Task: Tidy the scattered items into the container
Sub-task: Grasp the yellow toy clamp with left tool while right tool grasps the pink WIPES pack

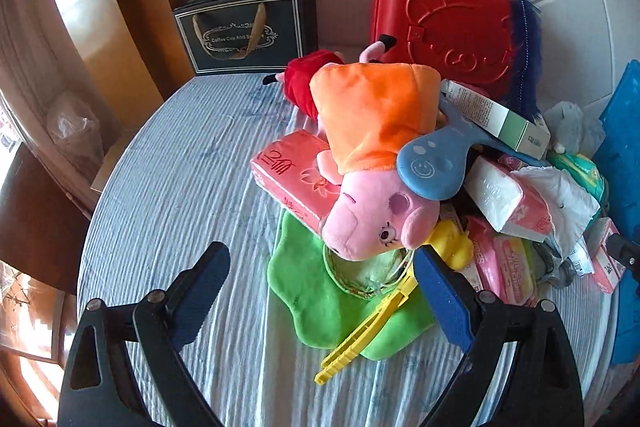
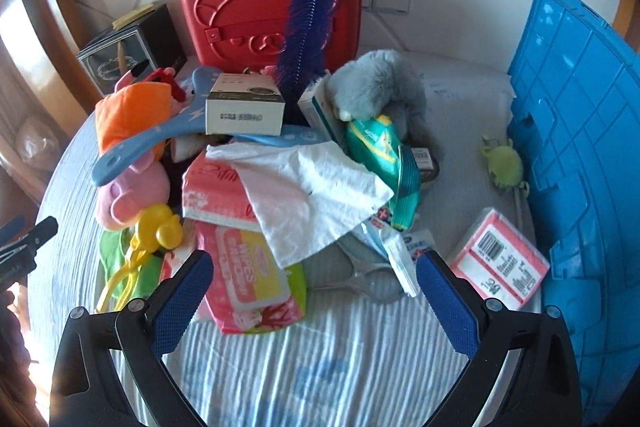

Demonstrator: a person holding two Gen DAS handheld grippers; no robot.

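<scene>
A: How far along is the tidying?

B: Barely begun, by the look of it. Everything lies in one heap on the striped surface. No item can be seen inside the blue crate, which stands at three o'clock in the right wrist view; only its ribbed outer side shows, so its inside cannot be checked.

A: And the two grippers?

B: The left gripper has its jaws spread wide with nothing between them. It hovers just short of the pink pig toy, which lies on top of the heap at about twelve o'clock from it. The right gripper is likewise wide apart and empty, with the wipes pack and a white tissue right ahead.

A: What is left to move?

B: Nearly all of it. Around the pig there is a red tissue pack, a blue hanger, a green cloth and yellow tongs. In the right wrist view there is a grey plush toy, a white box, a blue brush, a green packet, a pink-edged pack at four o'clock, and a small green toy just beside the crate.

A: And the red case?

B: It stands upright at twelve o'clock behind the heap, beside a black box. Whether those belong in the crate cannot be told.
</scene>
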